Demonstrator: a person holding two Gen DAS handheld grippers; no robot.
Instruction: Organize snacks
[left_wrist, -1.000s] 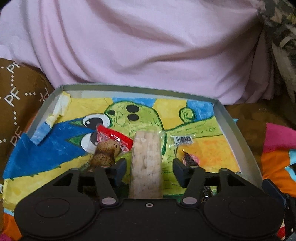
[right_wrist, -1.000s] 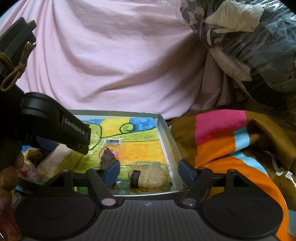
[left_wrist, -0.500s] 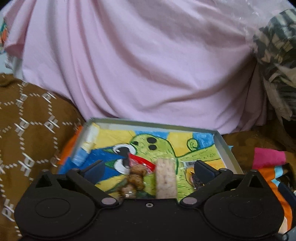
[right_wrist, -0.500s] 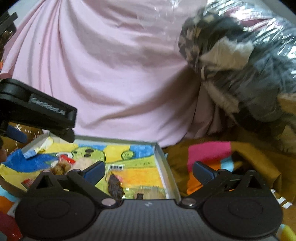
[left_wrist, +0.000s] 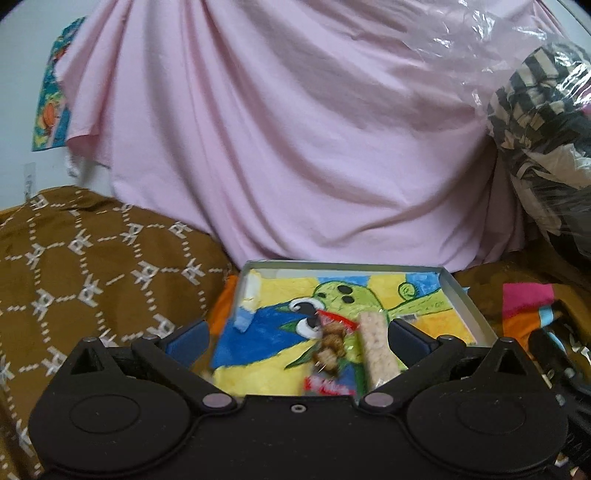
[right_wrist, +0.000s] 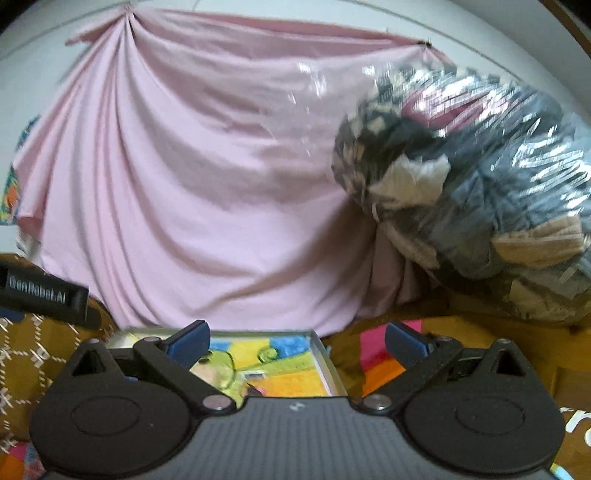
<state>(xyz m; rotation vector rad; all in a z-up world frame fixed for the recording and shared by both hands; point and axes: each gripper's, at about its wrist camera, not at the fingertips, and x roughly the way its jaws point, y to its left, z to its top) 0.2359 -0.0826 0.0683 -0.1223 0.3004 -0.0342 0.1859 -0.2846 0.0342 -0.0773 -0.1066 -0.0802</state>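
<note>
A shallow grey tray (left_wrist: 466, 303) lined with a bright cartoon drawing lies on the bed. In it lie a pale rice-crisp bar (left_wrist: 376, 349) in clear wrap and a red-wrapped pack of brown round snacks (left_wrist: 331, 341), side by side. My left gripper (left_wrist: 298, 338) is open and empty, raised above and behind the tray. My right gripper (right_wrist: 297, 341) is open and empty too, held above the tray's right part (right_wrist: 320, 352). The snacks are hidden behind the gripper body in the right wrist view.
A pink sheet (left_wrist: 295, 147) hangs behind the tray. A brown patterned blanket (left_wrist: 92, 266) lies to the left, a striped colourful cloth (left_wrist: 528, 306) to the right. A clear plastic bag of clothes (right_wrist: 480, 192) sits at the back right. The left gripper's body (right_wrist: 44, 291) shows in the right wrist view.
Both grippers opened wide and pulled back and up from the tray. The rice-crisp bar was let go by the left gripper and now lies in the tray.
</note>
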